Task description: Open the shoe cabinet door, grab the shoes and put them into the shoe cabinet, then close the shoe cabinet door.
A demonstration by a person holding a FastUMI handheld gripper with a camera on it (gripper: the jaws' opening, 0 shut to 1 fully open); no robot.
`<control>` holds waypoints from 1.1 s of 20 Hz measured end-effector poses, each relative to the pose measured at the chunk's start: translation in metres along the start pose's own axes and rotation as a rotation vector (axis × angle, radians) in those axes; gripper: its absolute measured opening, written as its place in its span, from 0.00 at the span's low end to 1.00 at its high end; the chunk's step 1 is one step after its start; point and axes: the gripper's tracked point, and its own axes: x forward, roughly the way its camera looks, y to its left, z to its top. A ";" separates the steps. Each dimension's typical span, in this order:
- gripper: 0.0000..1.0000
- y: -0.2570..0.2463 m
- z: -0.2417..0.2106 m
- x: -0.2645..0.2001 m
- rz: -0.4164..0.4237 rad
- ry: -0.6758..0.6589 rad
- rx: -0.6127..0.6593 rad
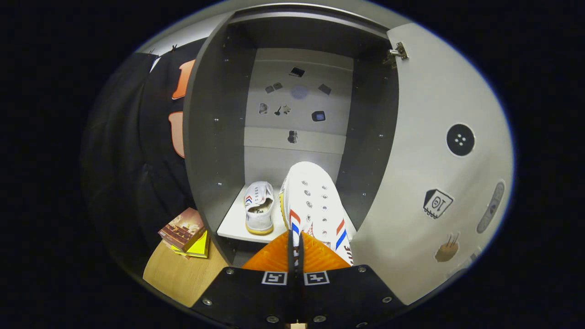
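Note:
The shoe cabinet (215,137) stands open, its pale door (434,151) swung out to the right of my fingers. One white shoe with red and blue stripes (258,206) sits on the lower shelf (233,224), toe pointing inward. A second matching white shoe (313,201) hangs just ahead of my fingers, toe toward the cabinet's back, above the shelf's front edge. My gripper (295,256) is shut on this shoe's heel rim, the fingers nearly touching each other.
A wooden table (178,274) lies to the left below the cabinet, with a stack of books (185,233) on it. Stickers dot the cabinet's back panel (297,100) and the door. A hinge (396,54) sits at the door's top.

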 end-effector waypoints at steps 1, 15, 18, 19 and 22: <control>0.00 -0.003 0.005 0.012 -0.005 -0.003 -0.003; 0.00 -0.013 -0.011 0.228 -0.006 0.183 -0.022; 0.00 -0.006 -0.028 0.250 0.014 0.218 -0.030; 0.00 -0.003 -0.033 0.255 0.023 0.228 -0.022; 0.01 0.001 -0.037 0.264 0.022 0.225 -0.022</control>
